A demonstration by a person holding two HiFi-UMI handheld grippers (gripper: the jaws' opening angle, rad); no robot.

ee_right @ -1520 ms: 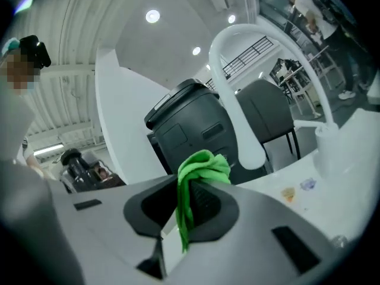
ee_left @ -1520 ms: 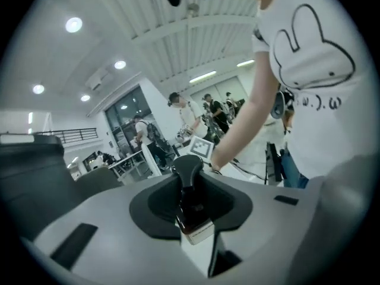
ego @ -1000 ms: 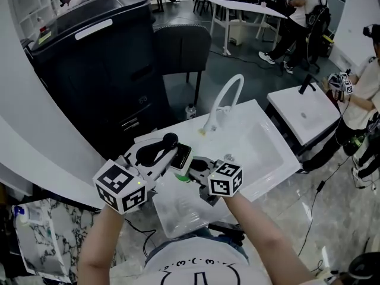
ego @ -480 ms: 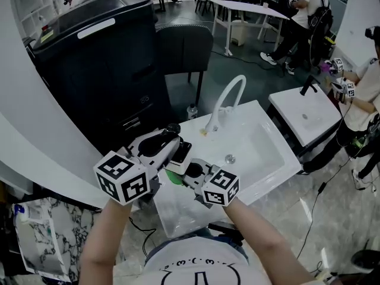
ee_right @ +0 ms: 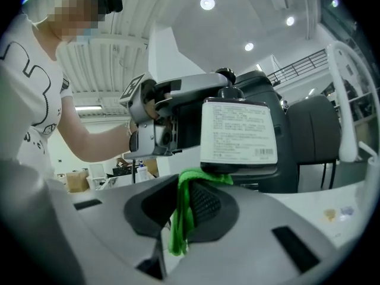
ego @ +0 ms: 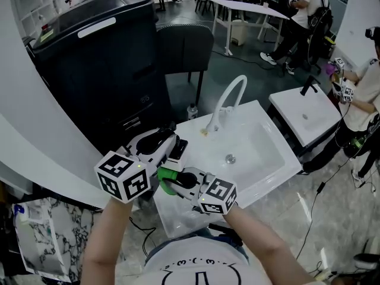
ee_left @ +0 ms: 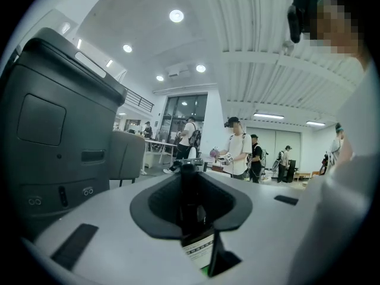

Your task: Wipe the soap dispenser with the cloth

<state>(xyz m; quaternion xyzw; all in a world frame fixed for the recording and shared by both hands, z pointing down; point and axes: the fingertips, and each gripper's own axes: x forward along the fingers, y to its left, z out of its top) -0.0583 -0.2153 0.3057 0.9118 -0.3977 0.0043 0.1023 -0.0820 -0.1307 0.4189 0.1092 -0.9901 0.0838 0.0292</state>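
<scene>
The soap dispenser [ee_right: 240, 170], clamped between the narrow-set jaws of my left gripper [ee_left: 191, 189] and sitting just past the tips of my right gripper [ee_right: 184, 203], could twist or slip and drop to the sink [ego: 261, 159] beneath if I rub too hard. The green cloth [ee_right: 181, 218], pinched in my right jaws by what looks like a thin fold, could also drag free. The dispenser stands roughly upright, long axis up and down, pump head [ee_right: 224, 73] on top, label [ee_right: 237, 129] facing my right gripper and base touching the cloth.
</scene>
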